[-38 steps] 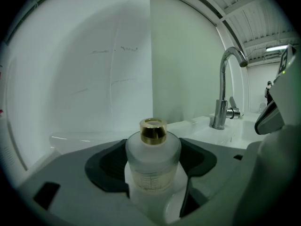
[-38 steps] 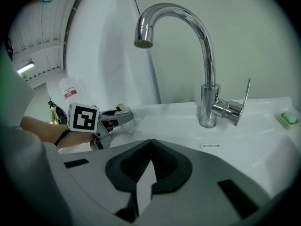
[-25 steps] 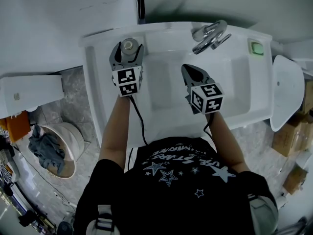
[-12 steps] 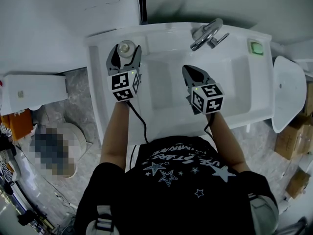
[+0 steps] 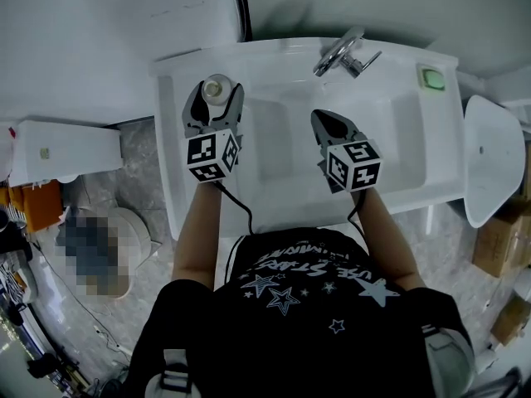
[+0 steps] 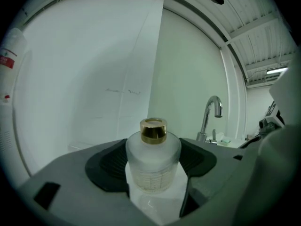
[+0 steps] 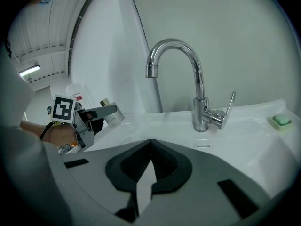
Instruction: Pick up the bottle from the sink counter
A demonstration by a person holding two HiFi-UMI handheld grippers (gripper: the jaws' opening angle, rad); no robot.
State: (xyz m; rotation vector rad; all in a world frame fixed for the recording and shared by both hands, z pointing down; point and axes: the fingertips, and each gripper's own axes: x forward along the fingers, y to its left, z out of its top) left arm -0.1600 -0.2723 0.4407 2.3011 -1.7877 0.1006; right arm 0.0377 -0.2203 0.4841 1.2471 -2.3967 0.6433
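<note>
Left claw [image 5: 216, 88], spread wide and clamped around the frosted gold-capped bottle [image 6: 153, 160], has in the last second raised it off the white sink surface [image 5: 398, 73] at ten o'clock of the basin, so the pick-up looks nearly done; right claw [image 7: 149, 147] hangs closed, empty

Head view: high above the person, looking steeply down. It takes in the whole sink counter [image 5: 431, 156], seen from far off.

Left gripper view: low and close, looking nearly level along its jaws toward the back wall. The bottle [image 6: 153, 159] is centred, with the faucet [image 6: 210, 117] to its right.

Right gripper view: close, over the counter's front edge and facing the faucet. The left gripper [image 7: 106, 113] sits at frame left.

All three views share the faucet and the bottle.
</note>
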